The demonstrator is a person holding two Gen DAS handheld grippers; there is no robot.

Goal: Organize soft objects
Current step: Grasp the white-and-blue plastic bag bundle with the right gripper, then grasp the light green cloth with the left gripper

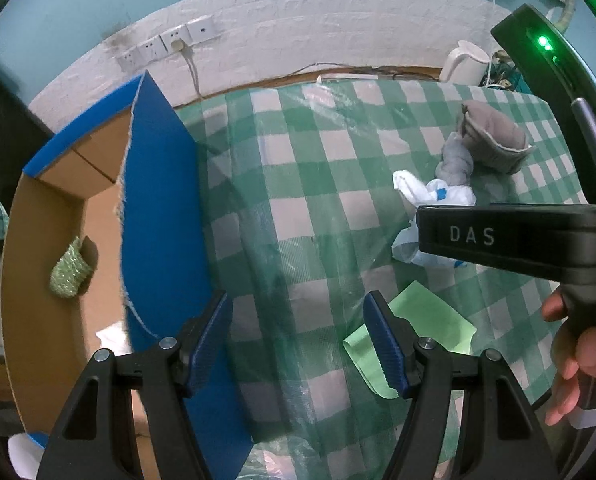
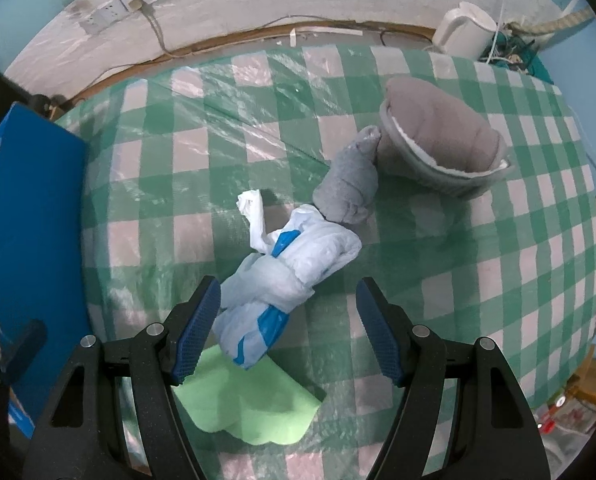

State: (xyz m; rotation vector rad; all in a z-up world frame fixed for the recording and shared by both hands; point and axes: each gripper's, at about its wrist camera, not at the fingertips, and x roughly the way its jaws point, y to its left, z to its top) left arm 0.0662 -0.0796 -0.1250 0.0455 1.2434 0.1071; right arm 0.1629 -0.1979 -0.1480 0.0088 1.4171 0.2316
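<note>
My left gripper [image 1: 298,340] is open over the checked tablecloth [image 1: 298,184], nothing between its pads. A light green cloth [image 1: 429,320] lies flat just right of it. In the right wrist view my right gripper [image 2: 288,330] is open above a knotted white and blue plastic bag [image 2: 290,276]; the bag's lower end lies near the left pad [image 2: 196,332] without being pressed. The green cloth [image 2: 250,404] lies under the bag's end. A rolled grey sock [image 2: 347,184] and a grey slipper [image 2: 437,144] lie beyond. A cardboard box with blue flaps [image 1: 158,216] holds a green glittery pouch [image 1: 70,270].
A white kettle [image 2: 463,28] stands at the table's far right corner beside tangled cables. Wall sockets [image 1: 166,44] and a cord sit on the white wall behind. A hand [image 1: 581,356] holds the right gripper's black body [image 1: 513,240] in the left wrist view.
</note>
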